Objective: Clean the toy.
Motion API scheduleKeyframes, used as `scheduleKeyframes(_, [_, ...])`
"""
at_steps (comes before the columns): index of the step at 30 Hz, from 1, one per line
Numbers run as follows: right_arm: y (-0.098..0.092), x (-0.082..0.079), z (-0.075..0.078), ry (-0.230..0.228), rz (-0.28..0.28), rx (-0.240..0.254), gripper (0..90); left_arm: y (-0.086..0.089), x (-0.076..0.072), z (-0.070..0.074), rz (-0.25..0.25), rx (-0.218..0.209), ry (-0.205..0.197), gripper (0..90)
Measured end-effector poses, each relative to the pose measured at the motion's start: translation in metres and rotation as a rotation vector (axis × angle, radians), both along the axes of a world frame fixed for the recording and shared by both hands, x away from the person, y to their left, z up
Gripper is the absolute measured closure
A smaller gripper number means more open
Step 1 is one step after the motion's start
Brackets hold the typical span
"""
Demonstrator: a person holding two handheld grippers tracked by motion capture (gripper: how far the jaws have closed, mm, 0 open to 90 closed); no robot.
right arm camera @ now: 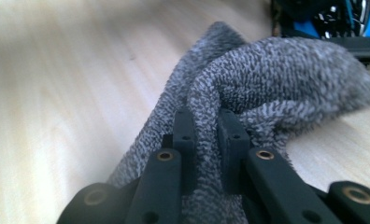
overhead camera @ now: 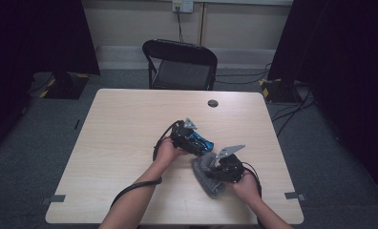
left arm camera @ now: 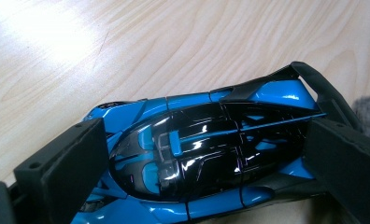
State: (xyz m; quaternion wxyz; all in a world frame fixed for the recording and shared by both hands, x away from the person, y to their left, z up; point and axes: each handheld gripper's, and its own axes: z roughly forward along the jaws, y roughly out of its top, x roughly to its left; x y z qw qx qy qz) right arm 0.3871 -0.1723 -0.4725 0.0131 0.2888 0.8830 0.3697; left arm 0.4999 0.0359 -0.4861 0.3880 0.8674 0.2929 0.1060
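A glossy blue and black toy car lies on the wooden table, and my left gripper is shut on its sides, one black pad on each flank. In the high view the same toy car sits near the table's middle under my left gripper. Right of it lies a grey towel. My right gripper is shut on a raised fold of the grey towel, close to the car's rear. From above, the right gripper rests over the towel.
A black folding chair stands beyond the table's far edge. A round dark grommet is set in the tabletop near the back. Cables and stands lie on the floor at both sides. Bare wood lies left of the car.
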Motion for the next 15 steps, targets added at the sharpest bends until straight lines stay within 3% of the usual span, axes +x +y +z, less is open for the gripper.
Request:
scheduleKeyframes(3, [-0.01,-0.002,0.007,-0.003,0.006,0.005,80.5,0.0,0.0,0.0,-0.002,-0.005,-0.004,0.3])
scheduleKeyframes(7, [-0.031,0.003,0.02,-0.015,-0.025,0.018,80.5,0.0,0.0,0.0,-0.002,-0.004,-0.007,0.3])
scheduleKeyframes(12, [-0.058,0.024,0.037,-0.016,-0.093,0.072,80.5,0.001,-0.001,-0.001,-0.001,-0.015,-0.01,0.3])
scheduleKeyframes(15, [-0.064,0.039,0.045,-0.033,-0.113,0.062,80.5,0.002,-0.001,-0.002,-0.004,-0.014,-0.013,0.3])
